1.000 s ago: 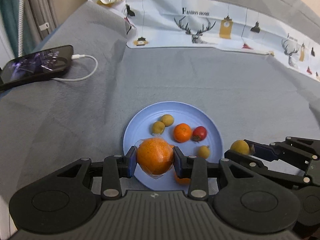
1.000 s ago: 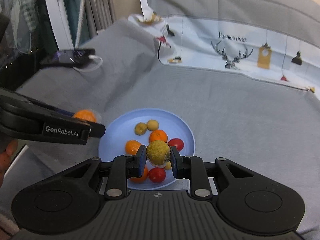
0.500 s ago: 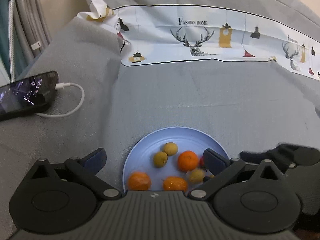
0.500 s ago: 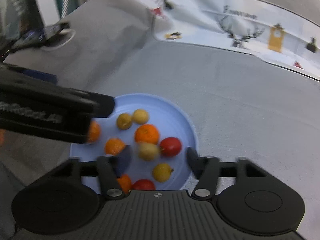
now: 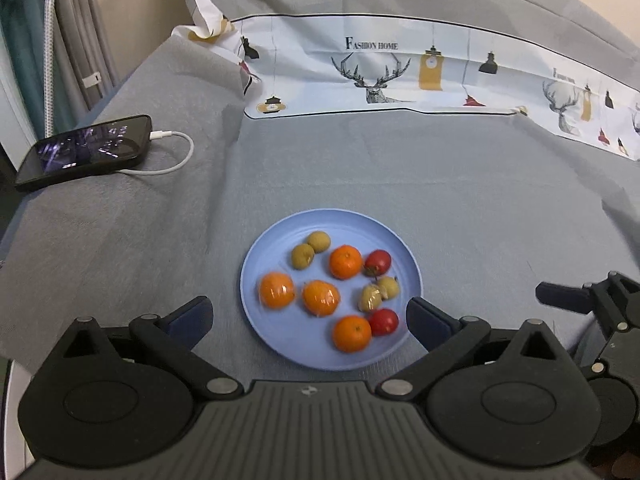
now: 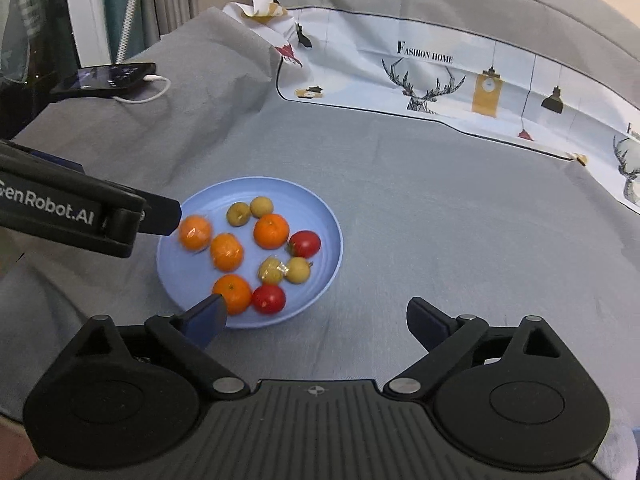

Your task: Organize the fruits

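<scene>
Both tools agape; ten mixed fruits (image 5: 344,262) on blue plate (image 5: 276,332).

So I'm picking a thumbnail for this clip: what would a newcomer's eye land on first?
The blue plate in the middle of the grey cloth, loaded with oranges, red tomatoes and small yellowish fruits. Next, both grippers' fingers spread wide and empty in the foreground. Then the deer-print "Fashion Home" cloth at the back and the charging phone far left.
</scene>
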Motion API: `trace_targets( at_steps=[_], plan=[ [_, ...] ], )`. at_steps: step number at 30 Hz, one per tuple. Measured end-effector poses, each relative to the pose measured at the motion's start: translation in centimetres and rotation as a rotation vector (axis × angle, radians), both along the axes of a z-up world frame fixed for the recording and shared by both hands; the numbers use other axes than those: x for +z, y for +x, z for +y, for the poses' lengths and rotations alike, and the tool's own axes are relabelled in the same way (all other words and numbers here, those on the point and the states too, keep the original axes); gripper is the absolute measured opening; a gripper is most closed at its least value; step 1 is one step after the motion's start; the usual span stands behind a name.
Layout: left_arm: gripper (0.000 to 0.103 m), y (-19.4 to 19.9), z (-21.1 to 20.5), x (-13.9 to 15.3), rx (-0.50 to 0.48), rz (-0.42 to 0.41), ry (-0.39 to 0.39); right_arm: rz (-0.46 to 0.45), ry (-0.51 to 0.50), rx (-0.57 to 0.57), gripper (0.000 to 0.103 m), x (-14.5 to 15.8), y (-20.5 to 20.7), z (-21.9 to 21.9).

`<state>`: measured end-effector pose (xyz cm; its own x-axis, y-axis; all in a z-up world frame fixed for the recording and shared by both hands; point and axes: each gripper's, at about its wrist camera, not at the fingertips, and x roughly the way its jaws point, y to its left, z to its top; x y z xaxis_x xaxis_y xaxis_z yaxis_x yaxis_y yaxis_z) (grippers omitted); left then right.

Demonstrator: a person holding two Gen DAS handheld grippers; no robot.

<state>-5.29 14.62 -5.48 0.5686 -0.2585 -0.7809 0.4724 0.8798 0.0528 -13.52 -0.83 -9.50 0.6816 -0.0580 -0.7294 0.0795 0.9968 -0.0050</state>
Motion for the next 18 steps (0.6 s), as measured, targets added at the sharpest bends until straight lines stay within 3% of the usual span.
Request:
trace_targets(
  at_steps=[18],
  plan=[
    [0.103, -5.7, 1.5, 0.8, 0.076, -0.03, 0.034, -0.134, -0.044, -0.065, 0.099, 2.9, -6.5, 0.3]
  ],
)
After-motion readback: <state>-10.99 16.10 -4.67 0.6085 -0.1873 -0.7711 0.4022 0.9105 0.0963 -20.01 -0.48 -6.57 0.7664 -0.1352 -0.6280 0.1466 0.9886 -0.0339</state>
